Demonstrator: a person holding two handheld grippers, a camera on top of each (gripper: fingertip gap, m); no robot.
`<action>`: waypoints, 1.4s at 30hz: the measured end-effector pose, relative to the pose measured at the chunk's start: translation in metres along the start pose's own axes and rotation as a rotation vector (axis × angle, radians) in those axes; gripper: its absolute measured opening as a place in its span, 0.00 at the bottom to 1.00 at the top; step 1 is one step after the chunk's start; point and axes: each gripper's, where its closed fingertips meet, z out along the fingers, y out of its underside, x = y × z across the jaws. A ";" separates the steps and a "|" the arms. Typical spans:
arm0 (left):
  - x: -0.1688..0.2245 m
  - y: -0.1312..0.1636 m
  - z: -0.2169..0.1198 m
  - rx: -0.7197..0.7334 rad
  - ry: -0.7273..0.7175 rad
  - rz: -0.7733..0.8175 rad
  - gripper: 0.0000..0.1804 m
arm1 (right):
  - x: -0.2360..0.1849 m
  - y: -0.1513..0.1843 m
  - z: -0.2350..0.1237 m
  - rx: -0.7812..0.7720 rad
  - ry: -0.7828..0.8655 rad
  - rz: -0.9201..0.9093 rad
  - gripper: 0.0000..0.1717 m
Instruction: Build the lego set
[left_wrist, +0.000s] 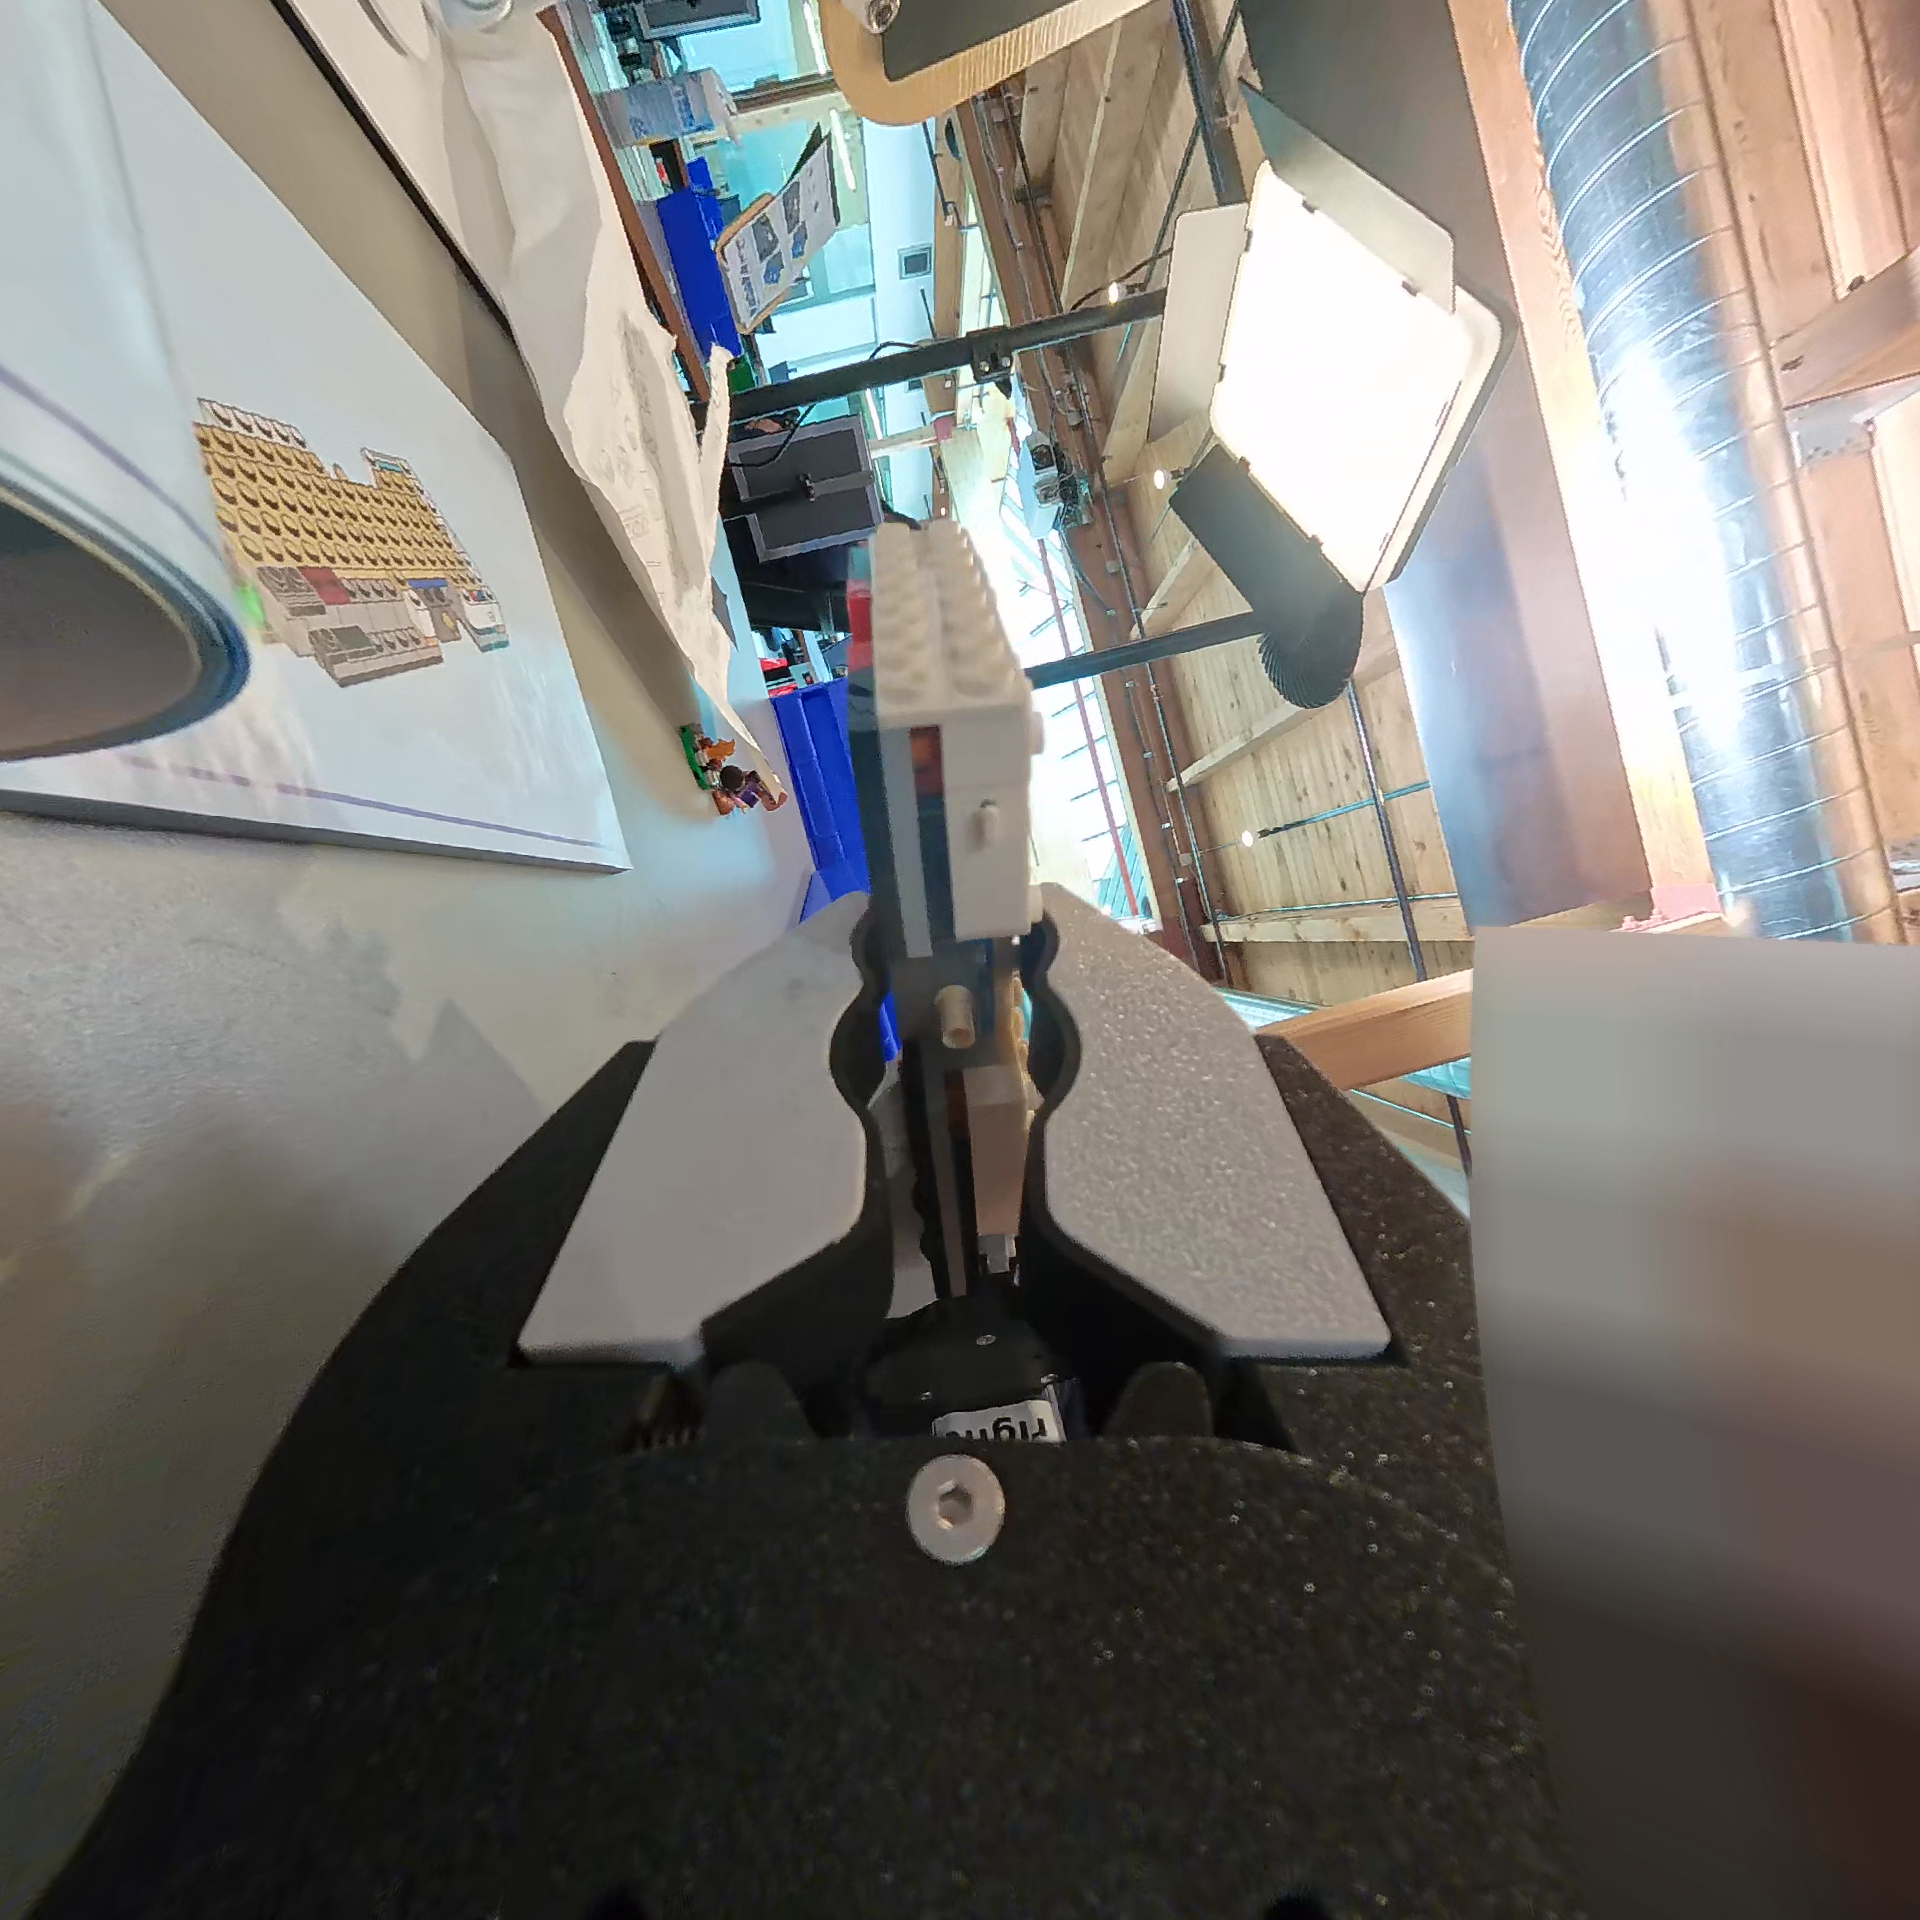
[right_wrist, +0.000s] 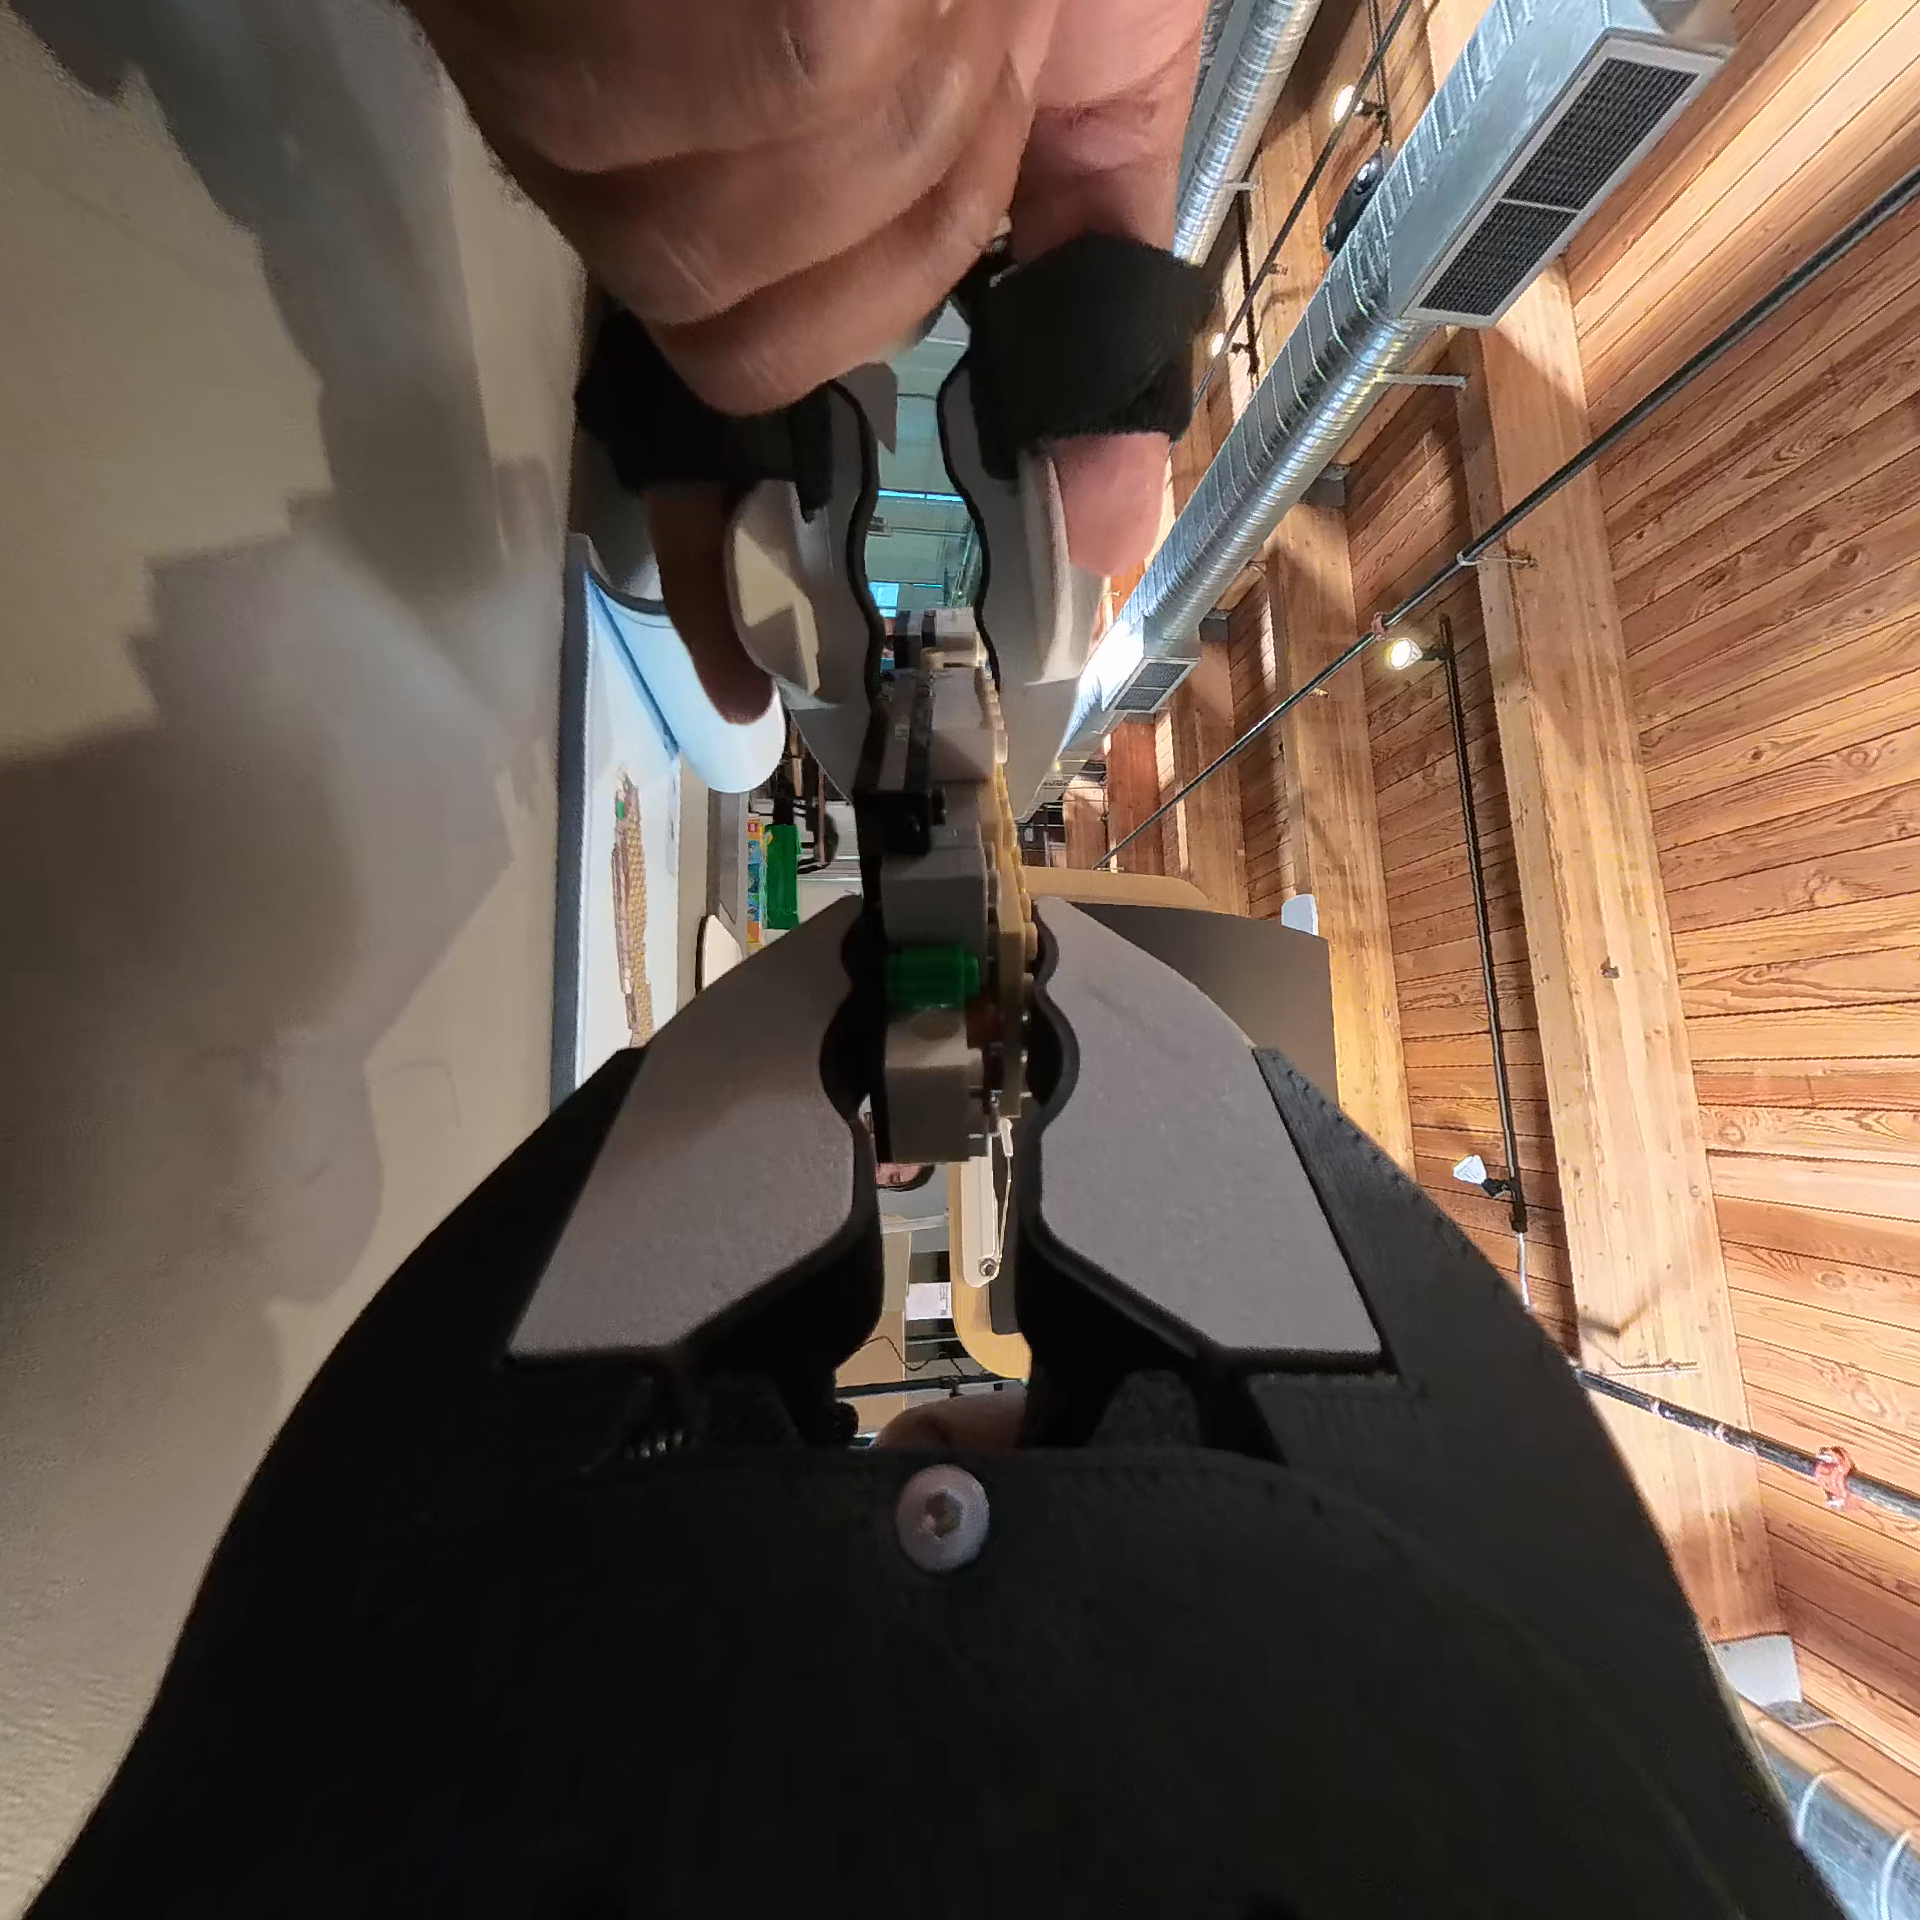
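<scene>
Wood-planked walls and silver ducting fill the background, with a pale counter (left_wrist: 260, 1039) tilted along the nine o'clock side of both views. On it lies an open instruction booklet (left_wrist: 343, 582), and a few small toy figures (left_wrist: 732, 774) stand past its far corner. Both grippers hold one toy-brick assembly (left_wrist: 951, 727) between them, clear of the counter. The left gripper (left_wrist: 951, 997) has its jaws clamped on the grey and tan end, a white studded block sticking out toward twelve o'clock. The right gripper (right_wrist: 945, 997) grips the opposite end, by a green piece; its pads seem to press both sides, though shadow blurs the contact. A hand (right_wrist: 831, 208) shows at twelve o'clock.
</scene>
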 end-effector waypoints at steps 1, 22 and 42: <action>0.000 0.000 0.000 -0.002 -0.004 0.008 0.13 | 0.000 0.000 0.000 -0.001 0.004 -0.005 0.15; -0.007 0.001 0.001 0.011 -0.005 -0.049 0.13 | -0.006 -0.001 0.000 0.018 -0.068 0.029 0.15; -0.014 0.000 -0.001 0.054 -0.028 -0.083 0.13 | -0.006 -0.002 0.000 0.027 -0.035 0.023 0.20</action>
